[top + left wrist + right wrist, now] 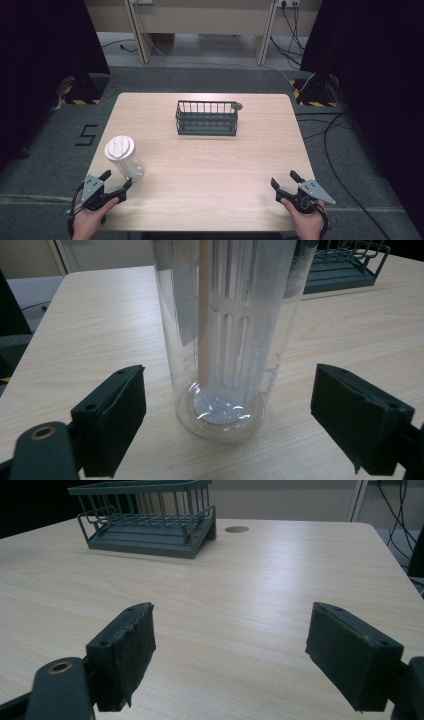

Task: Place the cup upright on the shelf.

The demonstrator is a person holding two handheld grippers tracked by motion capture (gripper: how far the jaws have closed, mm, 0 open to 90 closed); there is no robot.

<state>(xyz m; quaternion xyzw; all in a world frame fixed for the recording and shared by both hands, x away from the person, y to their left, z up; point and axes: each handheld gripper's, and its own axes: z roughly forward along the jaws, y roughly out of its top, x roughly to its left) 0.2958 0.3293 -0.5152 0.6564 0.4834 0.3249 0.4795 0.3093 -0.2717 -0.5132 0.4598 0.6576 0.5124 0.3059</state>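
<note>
Left tongs: spread wide, nothing pinched. A clear plastic jar stands upright on the worktop between my two pads, apart from both. Through its wall I see a pale slotted insert and a tan rod running down to the base. From the high view the jar carries a white lid and sits just ahead of the left tongs, at the near left corner.

Right tongs: also spread, nothing between the pads but bare worktop. In the high view the right tongs sit at the near right edge, hand low behind them, well apart from the jar.

Farther out, ahead of both tongs: a dark wire basket, mid-worktop towards the far edge. I see nothing inside it. Basket lies ahead-left of the right tongs; a round grommet hole just beyond its corner.
</note>
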